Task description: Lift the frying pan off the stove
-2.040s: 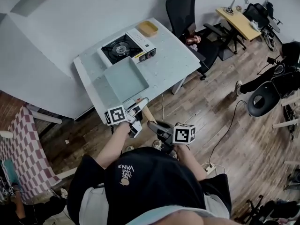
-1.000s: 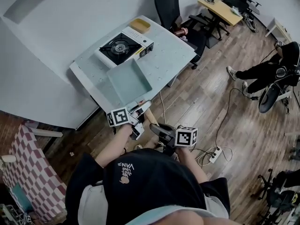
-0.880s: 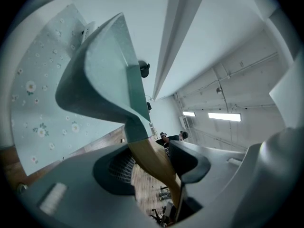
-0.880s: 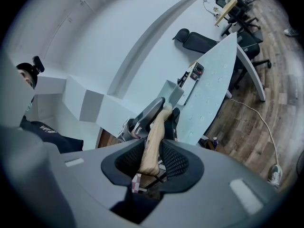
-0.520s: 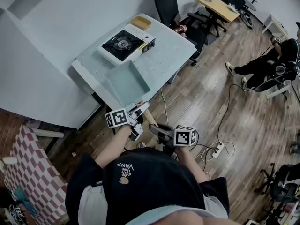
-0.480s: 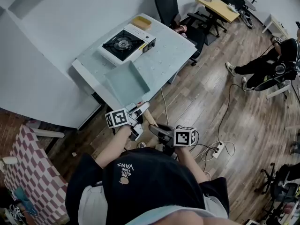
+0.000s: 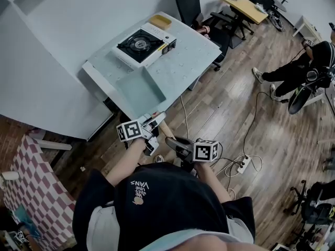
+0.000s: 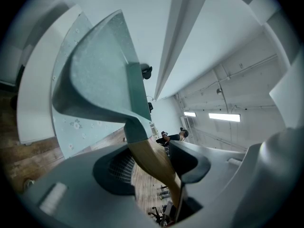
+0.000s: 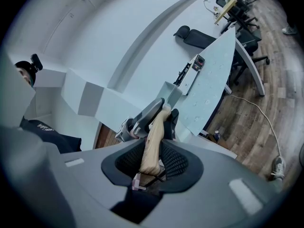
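Clamping wooden handle (image 9: 153, 141): left gripper (image 7: 156, 118), right gripper (image 7: 171, 141) fingers; frying pan (image 7: 138, 88) at table (image 7: 193, 56) edge, off stove (image 7: 140, 41).

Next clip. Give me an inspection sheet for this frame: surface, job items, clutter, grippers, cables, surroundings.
Surface: pale speckled rectangular table.
Job's things: square pale-green frying pan with wooden handle, off the stove, at the table's near end; white portable gas stove, black burner bare.
Clutter: shallow yellow tray at the table's far corner.
Grippers: left gripper and right gripper both clamp the pan's handle, the left nearer the pan.
Cables: white power strip and cords on the wooden floor.
Surroundings: black office chairs, wooden desk, seated person, checked cloth.
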A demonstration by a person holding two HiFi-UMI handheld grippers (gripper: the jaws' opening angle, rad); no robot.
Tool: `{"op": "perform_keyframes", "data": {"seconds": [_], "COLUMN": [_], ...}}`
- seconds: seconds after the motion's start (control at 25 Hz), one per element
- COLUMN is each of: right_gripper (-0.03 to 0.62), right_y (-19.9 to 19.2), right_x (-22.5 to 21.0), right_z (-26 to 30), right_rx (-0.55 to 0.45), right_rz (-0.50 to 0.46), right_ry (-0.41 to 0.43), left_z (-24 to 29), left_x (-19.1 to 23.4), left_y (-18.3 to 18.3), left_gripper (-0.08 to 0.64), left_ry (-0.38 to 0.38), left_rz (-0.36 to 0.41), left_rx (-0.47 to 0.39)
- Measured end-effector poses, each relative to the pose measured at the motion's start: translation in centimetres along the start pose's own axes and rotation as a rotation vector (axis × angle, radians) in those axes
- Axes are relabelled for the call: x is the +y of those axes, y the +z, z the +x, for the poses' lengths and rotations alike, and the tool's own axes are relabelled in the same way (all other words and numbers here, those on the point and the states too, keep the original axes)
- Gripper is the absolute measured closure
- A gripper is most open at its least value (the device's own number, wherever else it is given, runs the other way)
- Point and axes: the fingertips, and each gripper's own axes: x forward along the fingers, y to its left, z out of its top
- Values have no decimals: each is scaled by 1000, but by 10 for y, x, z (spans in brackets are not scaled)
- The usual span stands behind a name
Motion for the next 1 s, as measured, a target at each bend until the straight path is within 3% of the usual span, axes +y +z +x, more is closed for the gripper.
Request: {"op": "perform_keyframes", "data": {"seconds": [1.0], "right_gripper": [478], "right_y": [12], "right_x": [-5], "right_z": [-8], "right_rx": [21], "right_rz": [-11], "right_ry": [6], "left_z": [13], "left_x": [-4], "left_y": [2], "left_gripper": [343], "left_ry": [12], "left_rz": [3], "left_rx": [-17]}}
